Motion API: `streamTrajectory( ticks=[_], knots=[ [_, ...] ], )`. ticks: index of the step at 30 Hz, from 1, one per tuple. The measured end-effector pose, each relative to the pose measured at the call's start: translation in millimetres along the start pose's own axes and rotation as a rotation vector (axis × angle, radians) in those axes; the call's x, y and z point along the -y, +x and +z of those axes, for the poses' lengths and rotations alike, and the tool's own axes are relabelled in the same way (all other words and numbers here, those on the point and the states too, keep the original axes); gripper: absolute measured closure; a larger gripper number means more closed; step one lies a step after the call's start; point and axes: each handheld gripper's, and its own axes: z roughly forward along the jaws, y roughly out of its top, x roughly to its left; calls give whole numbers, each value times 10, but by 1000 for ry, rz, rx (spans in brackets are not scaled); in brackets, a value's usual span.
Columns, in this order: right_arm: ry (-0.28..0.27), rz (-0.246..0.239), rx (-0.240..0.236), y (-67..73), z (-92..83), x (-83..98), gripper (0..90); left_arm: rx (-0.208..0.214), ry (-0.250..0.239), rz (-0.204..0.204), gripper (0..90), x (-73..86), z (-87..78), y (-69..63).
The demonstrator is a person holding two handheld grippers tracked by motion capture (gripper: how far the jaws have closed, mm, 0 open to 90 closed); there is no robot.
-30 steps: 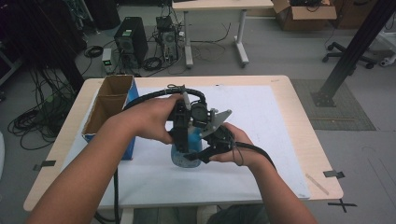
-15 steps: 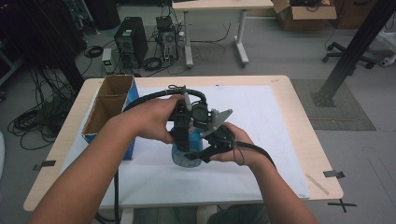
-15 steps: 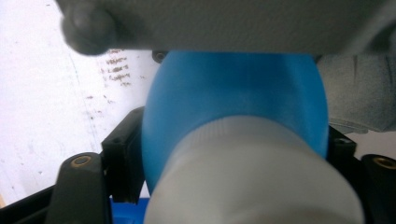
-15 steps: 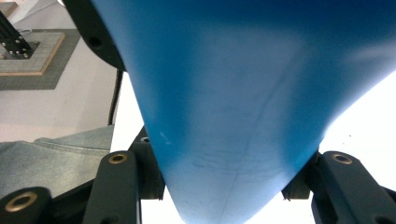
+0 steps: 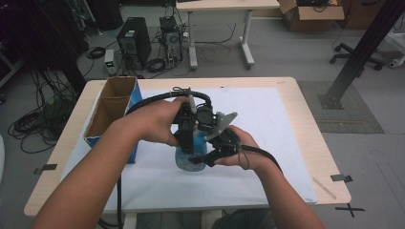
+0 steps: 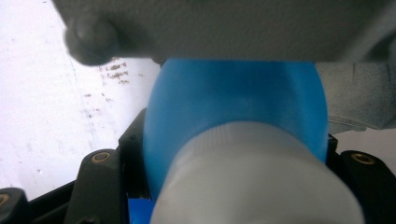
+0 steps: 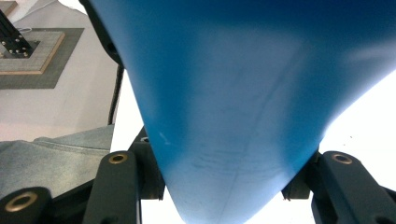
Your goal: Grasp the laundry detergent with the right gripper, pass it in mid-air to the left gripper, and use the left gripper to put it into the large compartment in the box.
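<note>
At frame centre, we clamp the blue bottle (image 5: 191, 155) with our right gripper (image 5: 215, 152) around its body, while our left gripper (image 5: 187, 138), jaws just closed, grips its white cap (image 6: 252, 182) from above.

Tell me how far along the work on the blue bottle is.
Done: the right gripper is clamped on the blue bottle. In hand: the left gripper's jaws have just closed on its white cap. Left: probably twisting the cap, which is on the bottle.
</note>
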Motion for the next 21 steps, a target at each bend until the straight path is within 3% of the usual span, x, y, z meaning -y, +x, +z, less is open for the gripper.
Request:
streamTrajectory(
  ticks=[8,18,21],
  knots=[
    [-15,6,-1,18,-3,-3,452,-6,1,10,388,-1,-27,-24],
    [-99,34,36,39,-29,29,427,-21,14,22,391,-2,-113,-23],
    [-130,47,25,39,-46,40,370,-23,13,24,391,-12,-118,-26]
  ],
)
